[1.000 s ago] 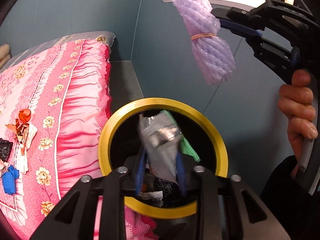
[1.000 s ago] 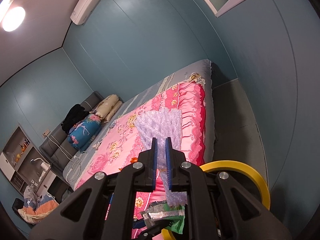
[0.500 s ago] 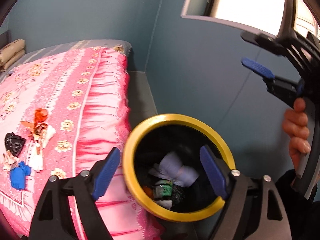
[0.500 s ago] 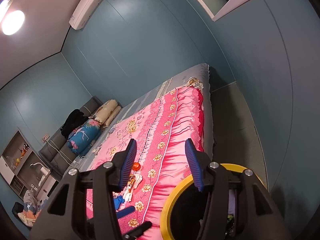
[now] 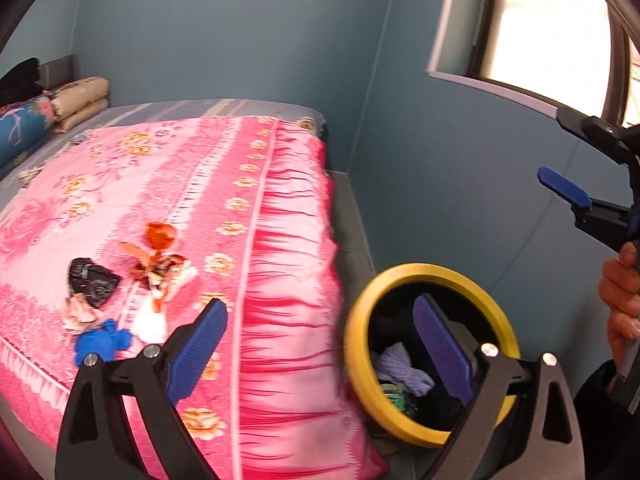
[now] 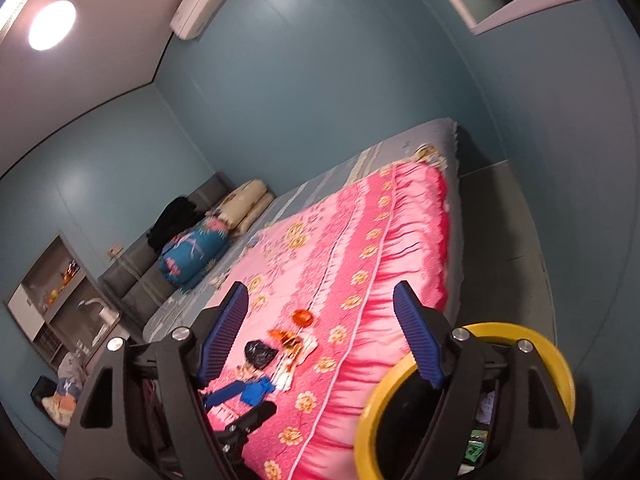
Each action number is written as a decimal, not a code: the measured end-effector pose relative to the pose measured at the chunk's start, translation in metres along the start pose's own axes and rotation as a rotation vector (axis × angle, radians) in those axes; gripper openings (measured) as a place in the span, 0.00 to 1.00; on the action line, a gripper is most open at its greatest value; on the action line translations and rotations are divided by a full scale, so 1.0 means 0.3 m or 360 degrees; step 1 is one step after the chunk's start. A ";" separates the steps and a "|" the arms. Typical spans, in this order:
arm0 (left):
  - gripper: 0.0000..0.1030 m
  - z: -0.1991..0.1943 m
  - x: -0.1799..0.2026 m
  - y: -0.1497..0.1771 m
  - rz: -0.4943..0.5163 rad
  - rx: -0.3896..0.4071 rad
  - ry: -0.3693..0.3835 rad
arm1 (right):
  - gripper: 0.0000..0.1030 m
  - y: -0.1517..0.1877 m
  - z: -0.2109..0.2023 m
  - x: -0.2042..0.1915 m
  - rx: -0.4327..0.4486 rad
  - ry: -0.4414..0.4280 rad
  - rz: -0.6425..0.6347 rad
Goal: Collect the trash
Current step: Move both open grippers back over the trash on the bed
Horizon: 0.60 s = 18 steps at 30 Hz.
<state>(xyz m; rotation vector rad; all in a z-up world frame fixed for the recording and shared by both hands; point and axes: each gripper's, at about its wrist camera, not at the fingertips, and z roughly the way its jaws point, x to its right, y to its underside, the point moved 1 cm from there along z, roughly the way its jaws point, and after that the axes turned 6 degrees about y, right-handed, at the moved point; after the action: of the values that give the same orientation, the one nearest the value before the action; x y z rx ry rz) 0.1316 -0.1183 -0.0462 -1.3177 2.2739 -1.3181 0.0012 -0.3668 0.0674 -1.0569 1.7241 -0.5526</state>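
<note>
Both hand-held grippers, left [image 5: 316, 344] and right [image 6: 320, 332], opening, empty. Crumpled orange plastic wrapper [image 5: 154, 256] on pink floral bedspread [image 5: 248, 216]: light, crinkly; I'd pinch its bunched middle.

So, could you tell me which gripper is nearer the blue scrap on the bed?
Left. The left gripper, jaws opening and empty, is just beside the blue scrap; the right gripper, also opening, hangs farther back by the bin.

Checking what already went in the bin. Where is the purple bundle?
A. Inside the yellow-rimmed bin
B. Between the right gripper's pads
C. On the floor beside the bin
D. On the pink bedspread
A: the purple bundle lies inside the bin, on other trash below its yellow rim.
</note>
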 end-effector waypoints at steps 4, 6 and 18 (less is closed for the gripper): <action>0.88 -0.038 -0.098 0.002 -0.0061 0.0026 -0.0077 | 0.71 0.022 0.057 -0.088 -0.0074 -0.0047 -0.0086; 0.88 -0.056 -0.151 0.005 -0.0091 0.0039 -0.0124 | 0.71 0.033 0.075 -0.115 -0.0097 -0.0066 -0.0102; 0.88 -0.144 -0.441 0.026 -0.0242 0.0090 -0.0402 | 0.73 0.122 0.267 -0.304 -0.0325 -0.0181 -0.0207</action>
<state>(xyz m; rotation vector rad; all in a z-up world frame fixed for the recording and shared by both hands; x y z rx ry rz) 0.1800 0.0118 -0.0593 -1.5655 1.9888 -1.1735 0.0705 -0.2616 0.0543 -1.3267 1.6451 -0.3946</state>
